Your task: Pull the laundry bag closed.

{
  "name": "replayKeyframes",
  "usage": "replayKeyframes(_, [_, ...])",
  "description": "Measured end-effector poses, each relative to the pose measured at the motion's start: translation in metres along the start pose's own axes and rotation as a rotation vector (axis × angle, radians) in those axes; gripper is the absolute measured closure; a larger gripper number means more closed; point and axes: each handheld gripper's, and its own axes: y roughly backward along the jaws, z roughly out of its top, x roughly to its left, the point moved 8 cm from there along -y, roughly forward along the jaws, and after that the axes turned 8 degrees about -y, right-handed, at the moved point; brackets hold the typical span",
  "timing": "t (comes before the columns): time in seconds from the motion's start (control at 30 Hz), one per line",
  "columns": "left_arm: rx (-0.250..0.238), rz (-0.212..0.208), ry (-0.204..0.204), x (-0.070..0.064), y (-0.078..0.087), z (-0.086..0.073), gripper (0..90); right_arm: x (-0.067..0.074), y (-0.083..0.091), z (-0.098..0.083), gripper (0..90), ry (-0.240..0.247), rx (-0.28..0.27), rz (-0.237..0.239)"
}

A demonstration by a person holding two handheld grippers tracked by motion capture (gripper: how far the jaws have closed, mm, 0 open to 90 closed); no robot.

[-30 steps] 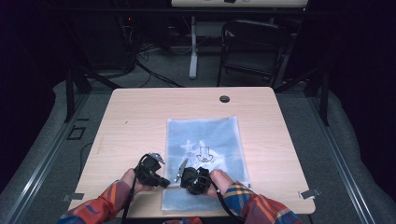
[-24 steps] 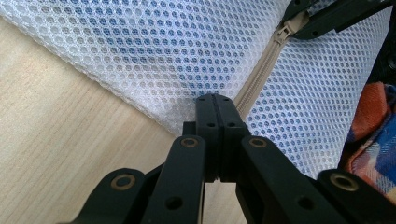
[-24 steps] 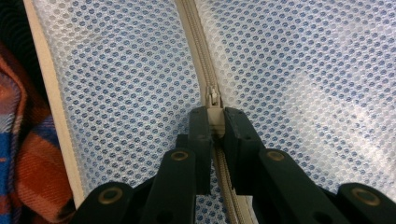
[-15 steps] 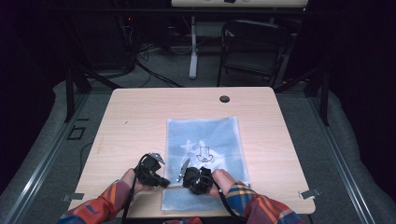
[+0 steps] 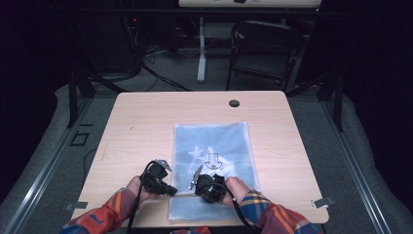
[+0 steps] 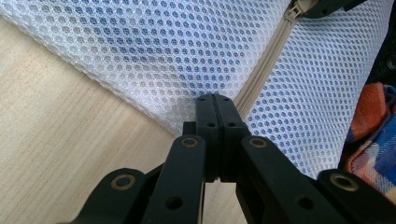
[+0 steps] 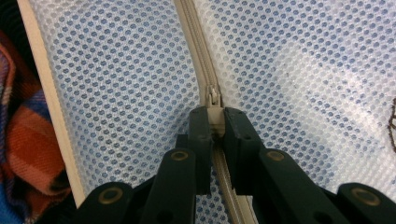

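Nothing has shifted since a second ago. On the table, the mesh bag lies flat. At its near edge, the left hand-held gripper pinches the bag's mesh, and the right hand-held gripper clamps the zipper pull.

Barely any change in the last sec: the black two-jaw right gripper, clamped on the beige zip pull of the white mesh zip-up bag, seems to have edged a touch rightward, approx. along the bag's near end.
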Motion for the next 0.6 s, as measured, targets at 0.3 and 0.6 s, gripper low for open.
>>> replayKeyframes(0.3, [0.0,-0.001,-0.001,0.0,0.0,0.0,90.0,-0.005,0.002,-0.008,82.2,-0.012,0.0,-0.005])
replayKeyframes(0.6, [0.005,-0.004,-0.002,0.0,0.0,0.0,90.0,-0.008,0.007,-0.015,82.2,-0.028,0.013,-0.009])
